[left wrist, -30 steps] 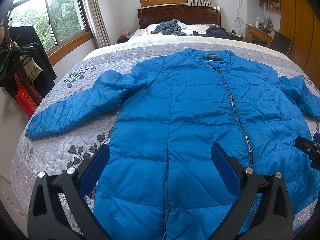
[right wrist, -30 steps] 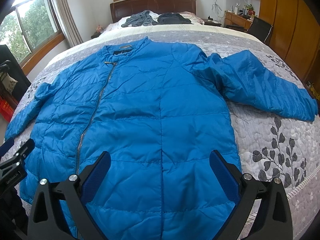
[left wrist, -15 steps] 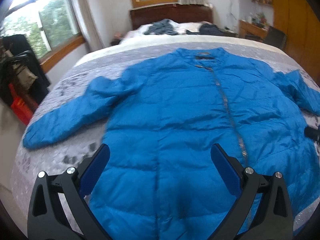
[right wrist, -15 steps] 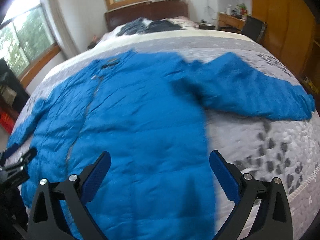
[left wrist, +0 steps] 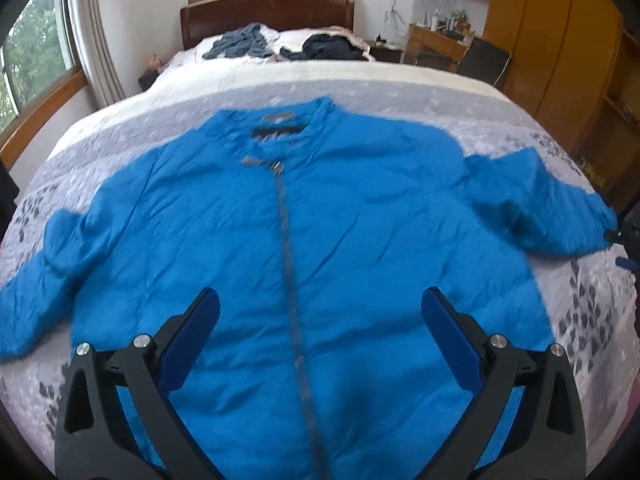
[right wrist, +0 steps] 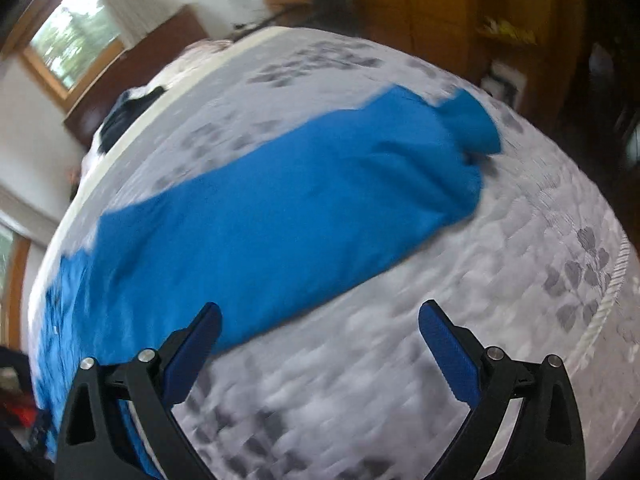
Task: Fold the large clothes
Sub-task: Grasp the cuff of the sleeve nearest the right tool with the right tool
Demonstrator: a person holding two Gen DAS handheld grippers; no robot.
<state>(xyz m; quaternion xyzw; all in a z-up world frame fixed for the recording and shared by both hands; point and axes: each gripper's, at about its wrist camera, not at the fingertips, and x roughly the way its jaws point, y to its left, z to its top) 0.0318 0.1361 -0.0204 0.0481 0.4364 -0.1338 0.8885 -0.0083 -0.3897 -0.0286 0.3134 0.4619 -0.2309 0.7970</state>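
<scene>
A blue puffer jacket (left wrist: pixel 320 232) lies face up and zipped on the bed, sleeves spread to both sides. My left gripper (left wrist: pixel 320 320) hovers open above its lower front, over the zip, holding nothing. In the right wrist view the jacket's right sleeve (right wrist: pixel 304 200) runs across the grey quilt, its cuff (right wrist: pixel 472 124) toward the bed's edge. My right gripper (right wrist: pixel 320 332) is open and empty above the quilt just in front of that sleeve. A small part of the right gripper (left wrist: pixel 628 240) shows at the right edge of the left wrist view, beside the cuff.
The bed has a grey flowered quilt (left wrist: pixel 400 92) and a dark wooden headboard (left wrist: pixel 264 12), with dark clothes (left wrist: pixel 320 46) piled near the pillows. A desk (left wrist: pixel 436 40) and wooden wardrobe (left wrist: pixel 560 48) stand to the right. Windows (left wrist: pixel 32 64) are on the left.
Both grippers swung to the right. The left view now centres on the jacket's zip and collar. The right gripper turned away from the body toward the right sleeve and tilted; both stayed open.
</scene>
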